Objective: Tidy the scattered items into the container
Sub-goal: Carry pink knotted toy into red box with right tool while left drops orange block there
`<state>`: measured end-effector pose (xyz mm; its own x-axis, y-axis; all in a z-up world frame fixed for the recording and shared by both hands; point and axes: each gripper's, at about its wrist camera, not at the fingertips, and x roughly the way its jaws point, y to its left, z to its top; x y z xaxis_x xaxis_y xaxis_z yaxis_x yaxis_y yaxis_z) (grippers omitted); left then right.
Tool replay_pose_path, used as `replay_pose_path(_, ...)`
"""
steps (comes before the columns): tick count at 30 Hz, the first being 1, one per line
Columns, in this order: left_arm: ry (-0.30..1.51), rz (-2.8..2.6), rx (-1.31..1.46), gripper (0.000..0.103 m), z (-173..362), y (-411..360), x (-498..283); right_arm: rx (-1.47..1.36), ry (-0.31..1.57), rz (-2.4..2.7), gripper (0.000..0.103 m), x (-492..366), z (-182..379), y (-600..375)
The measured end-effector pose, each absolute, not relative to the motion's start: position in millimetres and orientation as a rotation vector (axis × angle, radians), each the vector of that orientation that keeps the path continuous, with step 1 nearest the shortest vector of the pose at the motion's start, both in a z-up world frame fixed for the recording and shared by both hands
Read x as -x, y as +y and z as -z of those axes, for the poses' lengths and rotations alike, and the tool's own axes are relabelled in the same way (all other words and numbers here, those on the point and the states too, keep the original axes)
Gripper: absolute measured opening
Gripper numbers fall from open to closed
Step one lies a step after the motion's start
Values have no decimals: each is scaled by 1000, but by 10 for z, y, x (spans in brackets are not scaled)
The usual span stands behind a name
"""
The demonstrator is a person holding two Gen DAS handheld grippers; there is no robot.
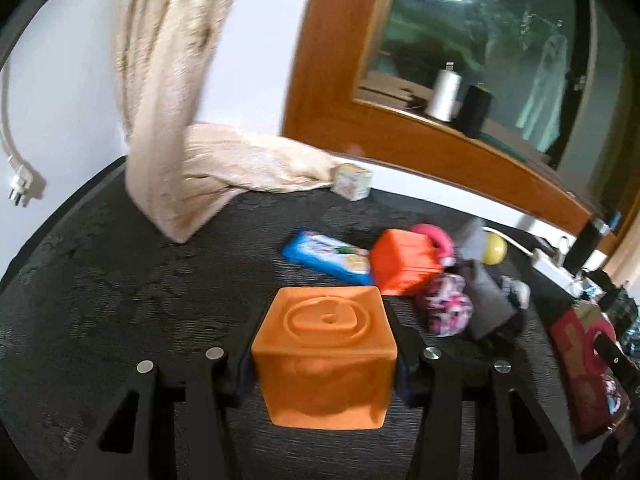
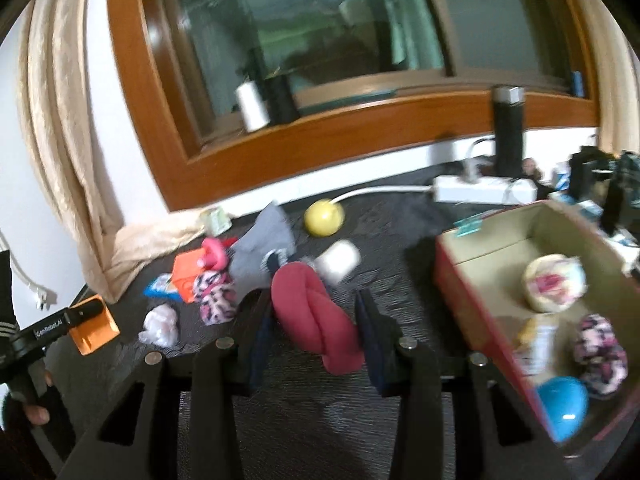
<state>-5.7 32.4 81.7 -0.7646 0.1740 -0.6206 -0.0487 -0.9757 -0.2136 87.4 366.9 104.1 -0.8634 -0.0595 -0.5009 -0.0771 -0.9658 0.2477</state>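
Note:
My left gripper (image 1: 324,368) is shut on an orange cube (image 1: 324,344) with a spiral groove on top, held above the dark table. In the right wrist view the same left gripper (image 2: 80,316) and orange cube (image 2: 98,334) appear at the far left, with a hand below them. My right gripper (image 2: 316,332) is shut on a dark pink rolled cloth (image 2: 312,312), just left of the red-walled cardboard box (image 2: 460,280). Inside the box lie a cream ball (image 2: 554,282), a blue ball (image 2: 562,404) and a pink-and-black patterned bundle (image 2: 600,354).
Scattered on the table: a second orange cube (image 1: 404,262), a blue packet (image 1: 324,256), a yellow ball (image 2: 324,218), grey cloth (image 2: 264,248), a patterned bundle (image 2: 216,296), a white block (image 2: 340,262), crumpled plastic (image 2: 160,324). A curtain (image 1: 172,120) hangs at the back left; a power strip (image 2: 484,190) lies behind the box.

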Motion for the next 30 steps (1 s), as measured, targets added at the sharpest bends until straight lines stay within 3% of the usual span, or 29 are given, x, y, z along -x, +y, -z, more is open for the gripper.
replay_pose_path(10, -191, -2678, 969, 54, -1003, 1169, -57, 600, 486, -2805, 44, -1477, -1328, 4603)
replay_pose_path(20, -86, -2578, 926, 54, -1166, 1893, -198, 582, 566, -2654, 44, -1642, -1206, 5370)
replay_pose_path(22, -71, -2556, 914, 54, -1211, 2042, -229, 593, 600, -2623, 46, -1645, -1130, 5474)
replay_pose_path(26, -40, -2525, 895, 54, -1281, 2305, -267, 568, 685, -2609, 63, -1727, -1037, 5591)
replay_pose_path(30, -9, -2492, 878, 54, -1339, 2575, -295, 563, 700, -2617, 63, -1762, -1014, 5627)
